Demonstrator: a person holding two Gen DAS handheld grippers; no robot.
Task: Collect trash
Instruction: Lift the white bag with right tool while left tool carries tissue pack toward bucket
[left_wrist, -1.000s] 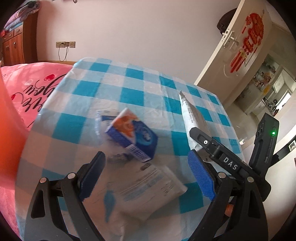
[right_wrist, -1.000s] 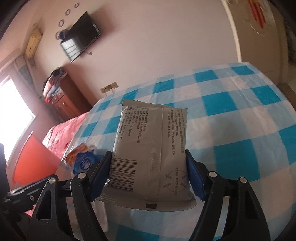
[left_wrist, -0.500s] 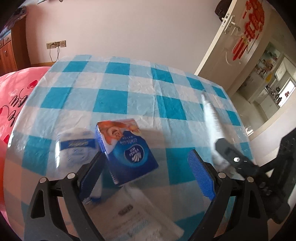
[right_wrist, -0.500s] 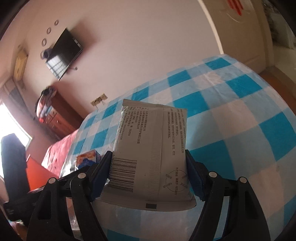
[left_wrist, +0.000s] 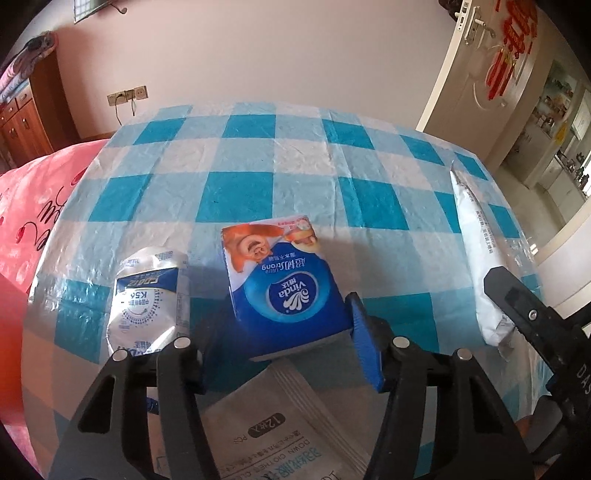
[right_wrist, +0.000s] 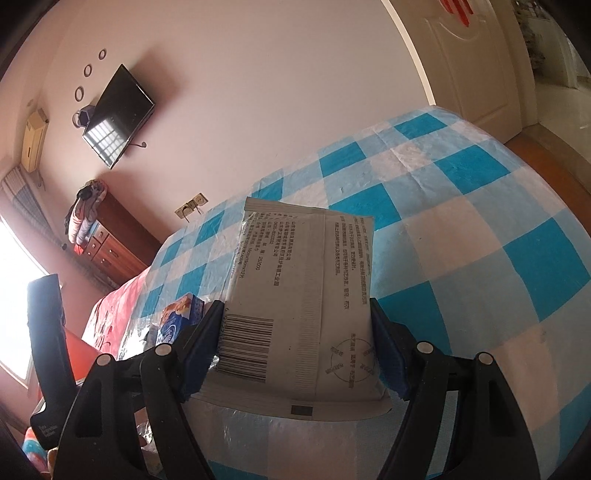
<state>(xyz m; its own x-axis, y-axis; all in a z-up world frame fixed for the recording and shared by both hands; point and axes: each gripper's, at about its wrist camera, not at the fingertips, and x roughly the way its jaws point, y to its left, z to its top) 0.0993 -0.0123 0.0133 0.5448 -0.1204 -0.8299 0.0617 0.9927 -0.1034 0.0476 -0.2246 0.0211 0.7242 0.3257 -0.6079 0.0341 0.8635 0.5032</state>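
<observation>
- My left claw (left_wrist: 284, 332) is closing on the blue tissue pack (left_wrist: 284, 280). The pack sits between my pads on the table. The right pad looks like it touches; I cannot see the left one.
- My right claw (right_wrist: 295, 347) holds a grey packet (right_wrist: 306, 295) tight, up off the table.
- Next I think I must squeeze the pack well, then lift it.
- A crushed carton (left_wrist: 147, 299) lies just beside it, and another grey pouch (left_wrist: 280, 435) lies under my claw.
- The checked cloth (left_wrist: 258, 155) is crinkly. A pink bed (left_wrist: 33, 206) and a door (left_wrist: 476, 62) are near.
</observation>
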